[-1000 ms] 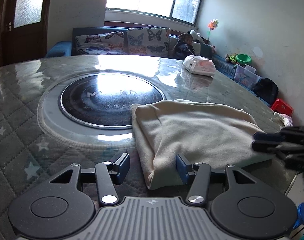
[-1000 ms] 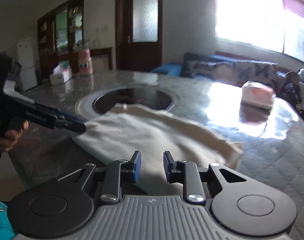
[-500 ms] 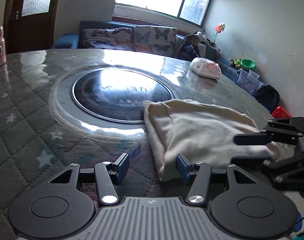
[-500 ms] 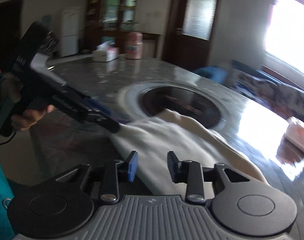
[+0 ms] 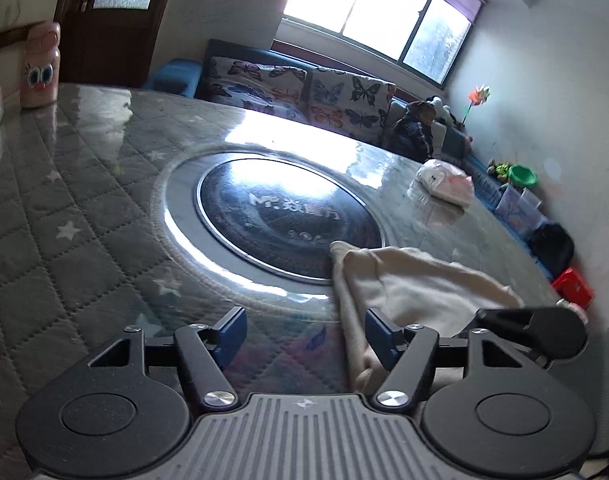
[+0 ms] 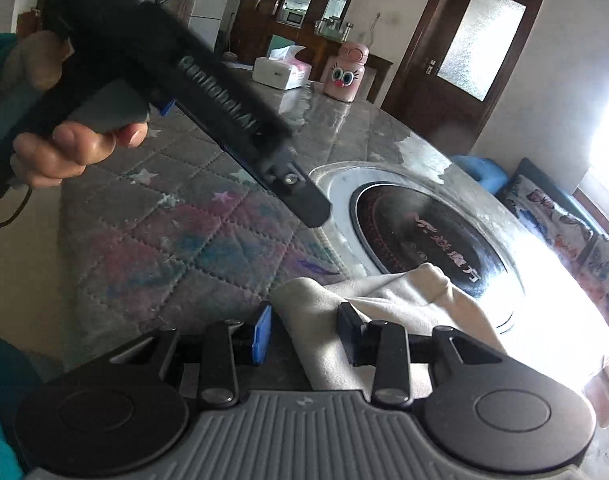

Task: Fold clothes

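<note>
The cream cloth (image 5: pixel 416 284) lies folded on the desk (image 5: pixel 84 216), at the near rim of the dark round plate (image 5: pixel 288 216). The right gripper (image 6: pixel 304 328) is nearer: a cloth corner sits between its narrow, closing fingers, not yet pinched. The left gripper (image 5: pixel 304 334) is opening wide and empty, the cloth edge at its right finger.

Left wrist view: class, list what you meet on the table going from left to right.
Pink owl-eyed bottle → round black hotplate → cream garment → plastic-wrapped pack.
</note>
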`<state>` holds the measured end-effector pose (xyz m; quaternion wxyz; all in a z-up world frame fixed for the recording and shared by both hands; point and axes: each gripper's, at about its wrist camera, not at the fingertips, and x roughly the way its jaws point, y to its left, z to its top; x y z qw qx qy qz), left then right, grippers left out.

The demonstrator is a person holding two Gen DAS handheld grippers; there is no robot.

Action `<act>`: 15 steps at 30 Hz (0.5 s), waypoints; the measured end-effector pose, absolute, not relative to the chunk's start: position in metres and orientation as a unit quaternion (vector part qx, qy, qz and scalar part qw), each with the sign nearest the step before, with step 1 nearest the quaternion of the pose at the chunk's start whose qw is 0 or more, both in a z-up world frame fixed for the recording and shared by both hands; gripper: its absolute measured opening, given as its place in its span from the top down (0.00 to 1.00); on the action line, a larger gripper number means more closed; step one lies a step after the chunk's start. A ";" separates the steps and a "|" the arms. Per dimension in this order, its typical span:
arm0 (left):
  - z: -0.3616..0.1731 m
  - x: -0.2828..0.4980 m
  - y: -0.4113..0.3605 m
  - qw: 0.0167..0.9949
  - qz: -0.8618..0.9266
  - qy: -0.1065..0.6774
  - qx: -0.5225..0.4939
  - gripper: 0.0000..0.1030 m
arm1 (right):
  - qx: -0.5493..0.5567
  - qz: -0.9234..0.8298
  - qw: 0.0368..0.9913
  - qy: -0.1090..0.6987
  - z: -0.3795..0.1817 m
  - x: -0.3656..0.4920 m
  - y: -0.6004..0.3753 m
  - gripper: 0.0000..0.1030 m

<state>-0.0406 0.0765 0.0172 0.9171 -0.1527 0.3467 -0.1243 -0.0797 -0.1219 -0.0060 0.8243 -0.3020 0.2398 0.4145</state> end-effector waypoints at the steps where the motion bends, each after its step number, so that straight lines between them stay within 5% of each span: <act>1: 0.017 -0.038 0.075 0.914 -0.128 0.349 -0.160 0.31 | -0.298 0.410 0.828 0.241 -0.005 -0.079 -0.123 0.80; 4: 0.015 -0.031 0.069 0.905 -0.139 0.358 -0.182 0.30 | -0.258 0.410 0.839 0.246 0.003 -0.075 -0.134 0.91; 15: 0.006 0.006 0.049 0.846 -0.174 0.404 -0.302 0.29 | -0.161 0.425 0.858 0.239 0.043 -0.067 -0.171 0.94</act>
